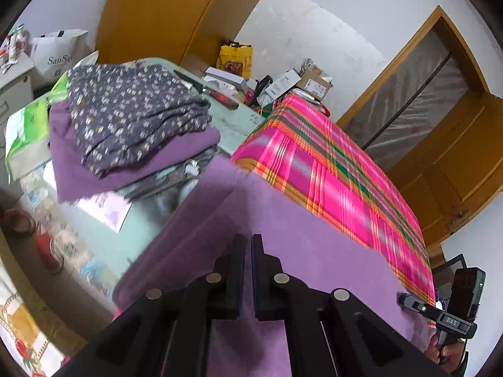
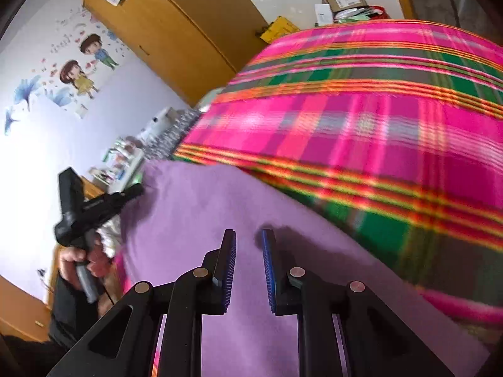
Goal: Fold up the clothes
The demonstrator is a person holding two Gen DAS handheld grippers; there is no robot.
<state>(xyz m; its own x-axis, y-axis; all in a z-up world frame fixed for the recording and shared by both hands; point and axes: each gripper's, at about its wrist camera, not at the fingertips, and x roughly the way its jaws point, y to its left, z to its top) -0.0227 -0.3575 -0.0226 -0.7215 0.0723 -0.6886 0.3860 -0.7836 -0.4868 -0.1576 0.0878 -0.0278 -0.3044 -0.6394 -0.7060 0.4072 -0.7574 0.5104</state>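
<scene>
A purple garment (image 1: 314, 251) lies spread over the near part of a pink plaid bedcover (image 1: 330, 163). In the left wrist view, my left gripper (image 1: 248, 245) has its fingers almost together, with a thin strip of the purple cloth between the pads. The right wrist view shows that left gripper (image 2: 135, 190) at the left edge of the purple garment (image 2: 195, 220). My right gripper (image 2: 249, 238) hovers open just above the cloth, with nothing between its fingers. It also appears at the cloth's right edge (image 1: 405, 300).
A stack of folded clothes, dotted navy (image 1: 132, 110) on purple, sits on a pale green table (image 1: 232, 119) to the left. Boxes and a yellow bag (image 1: 235, 59) crowd the far end. A wooden wardrobe (image 2: 176, 31) and a door (image 1: 456, 144) stand around the bed.
</scene>
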